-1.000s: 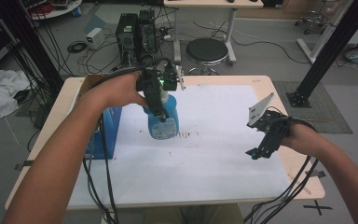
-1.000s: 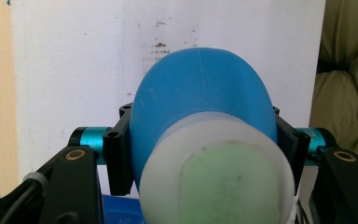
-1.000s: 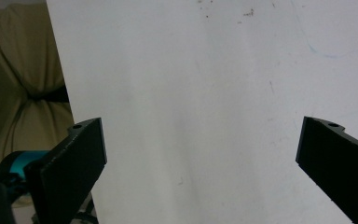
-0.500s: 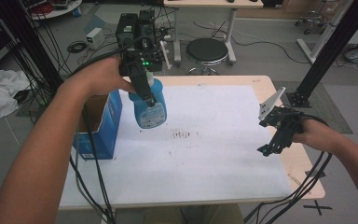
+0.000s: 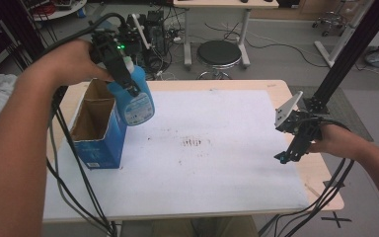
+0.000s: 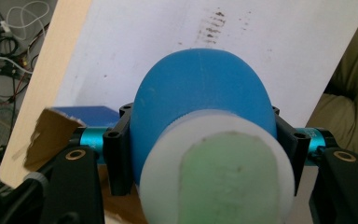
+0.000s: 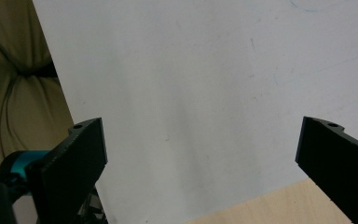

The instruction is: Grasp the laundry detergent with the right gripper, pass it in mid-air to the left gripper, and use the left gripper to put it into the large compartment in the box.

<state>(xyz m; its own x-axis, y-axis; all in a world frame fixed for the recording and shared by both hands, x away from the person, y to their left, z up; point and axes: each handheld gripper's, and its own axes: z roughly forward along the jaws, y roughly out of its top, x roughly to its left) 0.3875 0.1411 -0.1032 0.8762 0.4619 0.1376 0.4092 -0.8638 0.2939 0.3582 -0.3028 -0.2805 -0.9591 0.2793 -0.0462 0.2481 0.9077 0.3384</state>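
A blue bottle (image 5: 137, 101) with a white cap hangs in the air above the table's left side, just right of an open blue cardboard box (image 5: 98, 129). My left gripper (image 5: 123, 79) is shut on the bottle near its neck. In the left gripper view the bottle (image 6: 200, 102) sits between the black fingers (image 6: 116, 154), its white cap (image 6: 216, 177) toward the camera. My right gripper (image 5: 288, 150) hovers over the table's right edge, jaws wide apart with nothing between them. In the right gripper view its fingers (image 7: 81, 154) frame bare white table (image 7: 191, 93).
A white sheet (image 5: 202, 168) covers the wooden table, with dark smudges (image 5: 193, 142) near its middle. The box stands at the left edge, its flaps open upward. Cables trail off the table's front. A round stool (image 5: 219, 52) and equipment stand on the floor beyond.
My left gripper has lifted the blue bottle up and to the left, from the table's middle to beside the open box. The right gripper has stayed near the right edge.
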